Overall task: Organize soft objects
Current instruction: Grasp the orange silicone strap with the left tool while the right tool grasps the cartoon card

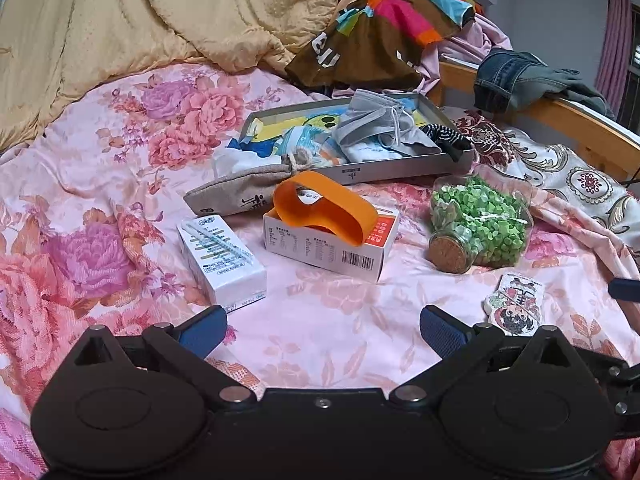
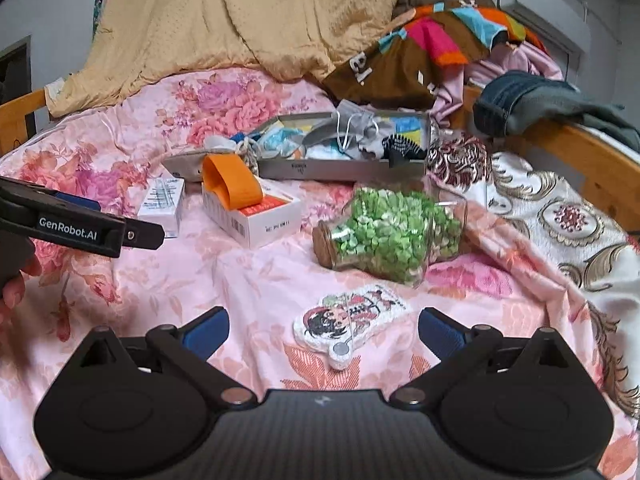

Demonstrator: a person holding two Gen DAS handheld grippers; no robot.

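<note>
A grey tray (image 1: 400, 168) (image 2: 344, 169) on the floral bed holds soft items: a grey face mask (image 1: 372, 120) (image 2: 352, 122), cloths and a black dotted sock (image 1: 444, 134) (image 2: 402, 145). A grey drawstring pouch (image 1: 236, 198) (image 2: 184, 166) lies against the tray's near left corner. A small plush cartoon patch (image 1: 516, 306) (image 2: 352, 322) lies on the sheet, between the open fingers of my right gripper (image 2: 323, 330). My left gripper (image 1: 323, 330) is open and empty over bare sheet; it also shows at the left of the right wrist view (image 2: 132, 234).
An orange band (image 1: 324, 212) (image 2: 232, 186) rests on a white-orange box (image 1: 332, 246) (image 2: 256, 216). A white carton (image 1: 222, 258) (image 2: 162, 200) lies left of it. A corked glass jar of green pieces (image 1: 480, 226) (image 2: 392, 232) lies on its side. Blanket, clothes and wooden rail (image 1: 560, 114) stand behind.
</note>
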